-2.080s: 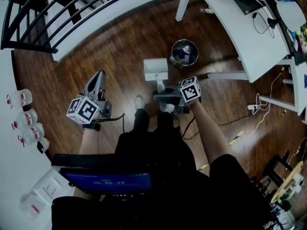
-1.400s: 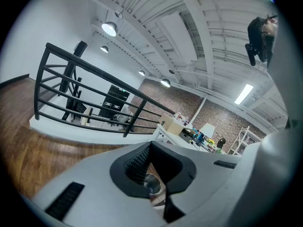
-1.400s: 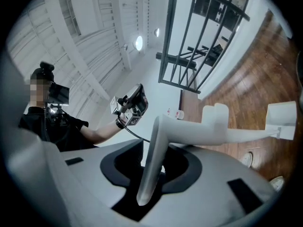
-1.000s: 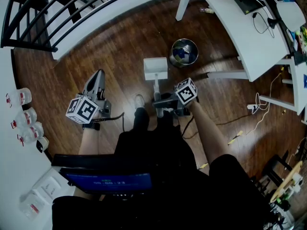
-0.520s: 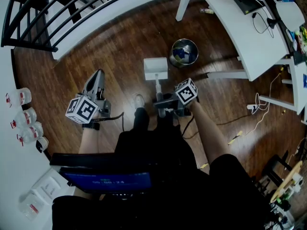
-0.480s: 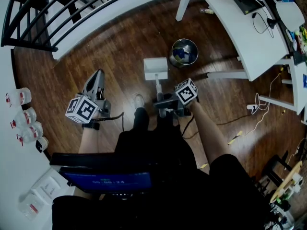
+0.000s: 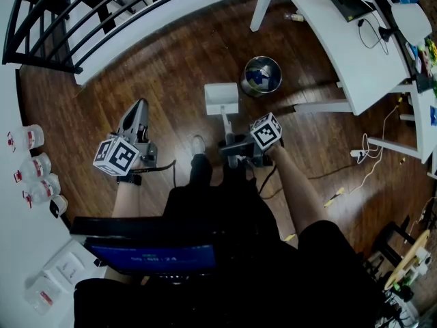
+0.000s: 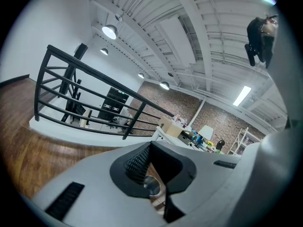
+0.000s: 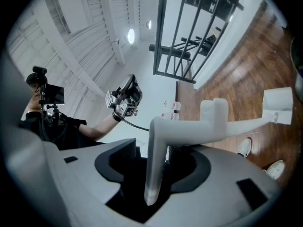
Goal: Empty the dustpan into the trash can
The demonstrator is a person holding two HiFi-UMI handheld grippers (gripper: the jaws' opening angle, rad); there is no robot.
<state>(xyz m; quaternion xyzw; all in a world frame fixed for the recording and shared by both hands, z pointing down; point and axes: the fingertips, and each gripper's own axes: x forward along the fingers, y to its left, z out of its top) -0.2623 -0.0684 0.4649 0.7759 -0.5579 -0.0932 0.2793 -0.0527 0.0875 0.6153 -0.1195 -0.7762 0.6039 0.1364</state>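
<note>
Spread over dark wood floor [image 7: 171, 67]: trash can [image 7: 262, 75] at upper centre, white dustpan [image 7: 221, 98] just left, white cable [image 7: 362, 154] at right

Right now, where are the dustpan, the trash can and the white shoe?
dustpan [image 7: 220, 98], head view, on the flat white pan, not the handle.
trash can [image 7: 263, 59], head view, on its metal rim, far side.
shoe [image 7: 198, 144], head view, on the top of the shoe.

Nothing really readable here, tbh. The blue screen [image 7: 153, 258] has a line of pale characters, way too blurry to make out. The bottles [image 7: 31, 139] along the white bench's [image 7: 13, 251] edge have red labels, too tiny to read. Left marker cube [image 7: 117, 157] and right marker cube [image 7: 267, 130]: just black-and-white square patterns.
</note>
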